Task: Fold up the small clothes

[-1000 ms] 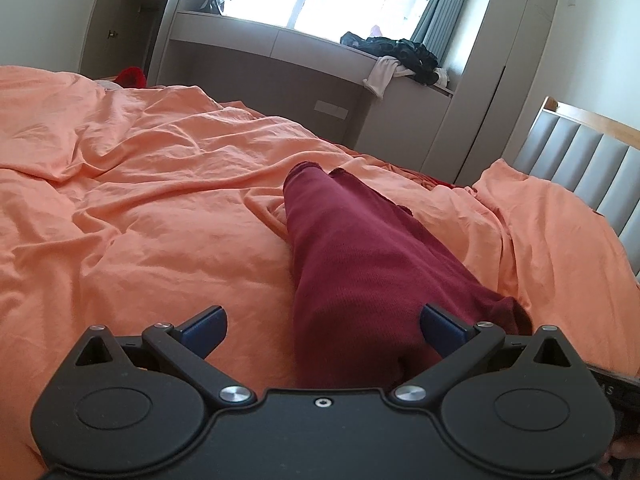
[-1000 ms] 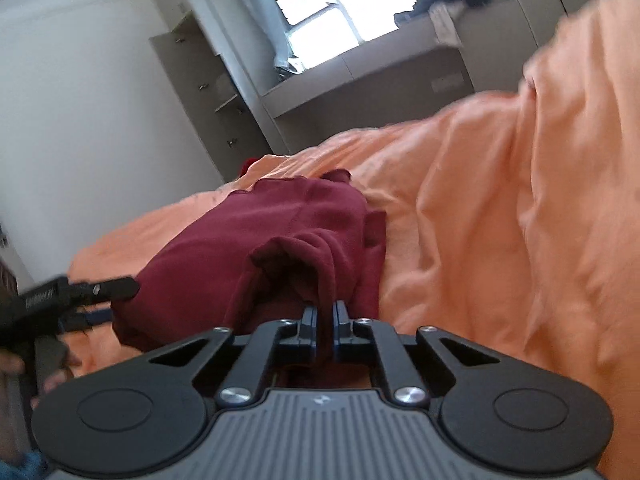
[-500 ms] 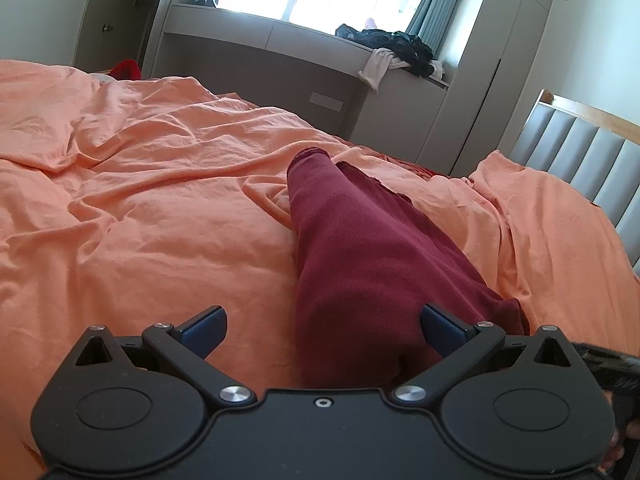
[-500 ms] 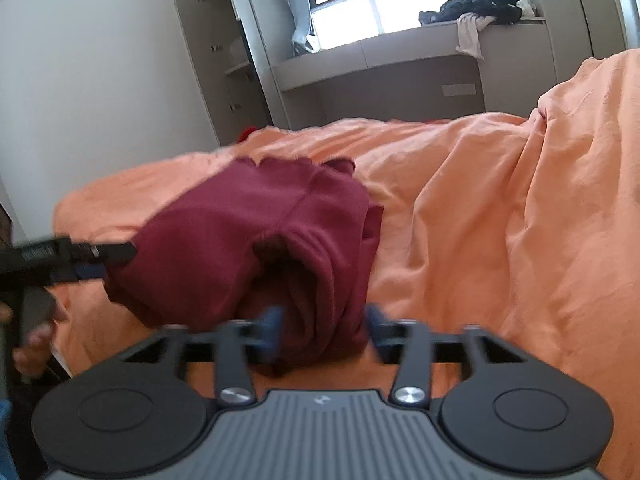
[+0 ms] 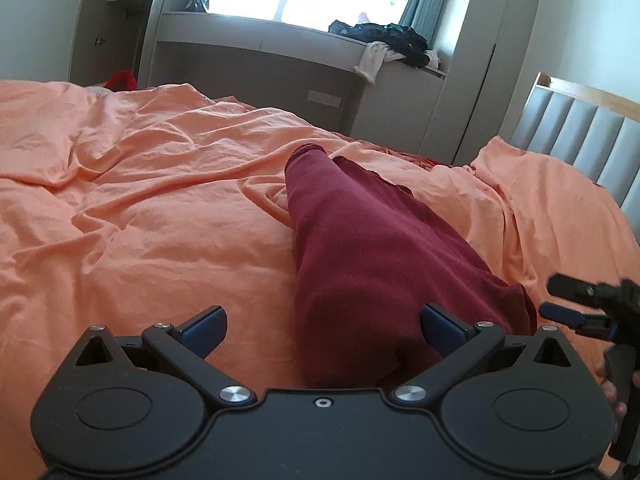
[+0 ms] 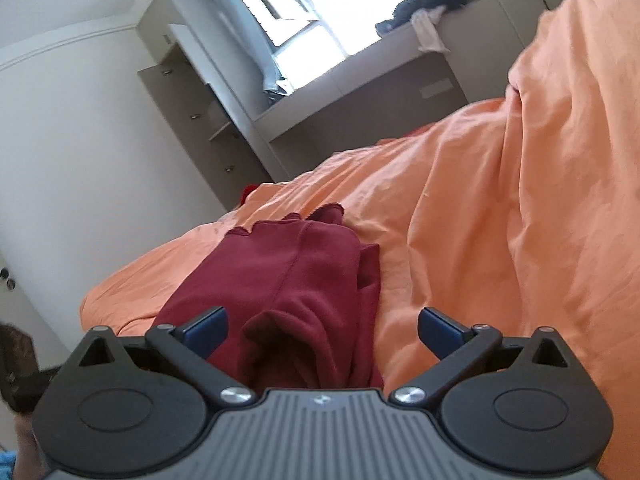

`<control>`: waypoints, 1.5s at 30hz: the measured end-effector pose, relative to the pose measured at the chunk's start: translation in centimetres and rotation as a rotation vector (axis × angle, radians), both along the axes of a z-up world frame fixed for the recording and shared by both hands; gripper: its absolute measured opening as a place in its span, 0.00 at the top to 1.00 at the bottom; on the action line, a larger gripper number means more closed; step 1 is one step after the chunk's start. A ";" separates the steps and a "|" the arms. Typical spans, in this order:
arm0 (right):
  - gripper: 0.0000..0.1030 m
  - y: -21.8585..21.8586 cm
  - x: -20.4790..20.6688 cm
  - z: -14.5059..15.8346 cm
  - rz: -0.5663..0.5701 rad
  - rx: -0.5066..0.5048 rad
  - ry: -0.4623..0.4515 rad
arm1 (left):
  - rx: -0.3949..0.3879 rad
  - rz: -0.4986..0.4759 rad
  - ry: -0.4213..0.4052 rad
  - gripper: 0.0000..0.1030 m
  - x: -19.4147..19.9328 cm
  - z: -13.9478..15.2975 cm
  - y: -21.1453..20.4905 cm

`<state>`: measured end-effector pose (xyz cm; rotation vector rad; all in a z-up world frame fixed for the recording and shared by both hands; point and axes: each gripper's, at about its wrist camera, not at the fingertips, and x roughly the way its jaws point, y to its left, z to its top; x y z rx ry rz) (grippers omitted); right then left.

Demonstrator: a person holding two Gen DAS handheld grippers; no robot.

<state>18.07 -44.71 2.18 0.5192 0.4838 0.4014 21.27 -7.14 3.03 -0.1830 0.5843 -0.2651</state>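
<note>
Maroon garment (image 5: 372, 256) lies on the orange bedsheet (image 5: 140, 220), stretched lengthwise away from both cameras. Left gripper (image 5: 322, 326): jaws spread wide, nothing pinched. Near end of the cloth sits in the gap, crowded toward the right-hand finger, which touches or overlaps its edge; left-hand finger hangs over bare sheet. Right gripper (image 6: 322, 326): jaws spread wide too, holding nothing. Bunched near end of the garment (image 6: 296, 300) rests between the fingers, nearer the left-hand one, apart from the right-hand one as far as can be seen.

Garment is folded into a long, narrow strip, broad near the grippers and tapering toward the far end. Fabric looks soft and knit-like. From the right wrist view a seam runs down its length, a raised loose fold stands at the near end, and extra layers stick out along the right edge. Far end shows raw or scalloped hems poking up.

Right gripper also shows at the right edge of the left wrist view (image 5: 576, 308), just beside the garment's near corner.
</note>
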 end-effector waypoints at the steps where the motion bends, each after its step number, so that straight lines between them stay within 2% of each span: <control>1: 0.00 0.2 0.4 -0.1 -0.002 0.011 0.007 | 0.003 -0.003 0.000 0.00 0.0 0.0 0.0; 10: 0.00 1.7 3.2 -1.6 -0.018 0.033 0.055 | 0.005 -0.033 0.004 0.00 0.2 0.1 0.3; 13: 0.00 1.5 3.5 -2.1 -0.010 0.073 0.038 | -0.031 -0.065 -0.010 0.00 0.3 0.4 0.9; 16: 0.00 1.2 4.2 -2.8 0.008 0.115 0.046 | -0.108 -0.111 -0.051 0.00 0.8 1.1 1.7; 20: 0.00 1.0 4.8 -3.7 0.027 0.127 0.041 | -0.141 -0.143 -0.046 0.00 3.1 1.9 1.3; 24: 0.01 0.8 5.2 -4.6 0.024 0.172 0.081 | -0.094 -0.126 0.001 0.00 5.8 1.8 0.0; 28: 0.01 1.0 5.4 -4.7 0.023 0.155 0.075 | 0.035 -0.103 0.038 0.00 7.3 1.2 -1.3; 30: 0.02 1.3 5.5 -5.0 0.019 0.160 0.085 | 0.076 -0.113 0.048 0.00 7.5 0.6 -1.4; 35: 0.12 2.4 5.8 -4.9 0.005 0.128 0.077 | 0.021 -0.139 0.076 0.00 7.9 -0.5 0.1; 37: 0.23 2.6 5.8 -4.8 -0.014 0.119 0.059 | -0.006 -0.154 0.080 0.00 8.2 -1.0 0.6; 38: 0.25 2.7 5.9 -4.8 -0.022 0.124 0.054 | -0.004 -0.163 0.073 0.00 8.3 -1.2 0.6; 42: 0.24 3.0 6.6 -5.1 -0.031 0.148 0.057 | 0.037 -0.204 0.012 0.00 7.9 -1.5 0.2; 45: 0.23 3.1 7.2 -5.5 -0.040 0.168 0.063 | -0.015 -0.199 0.007 0.00 8.0 -2.0 0.6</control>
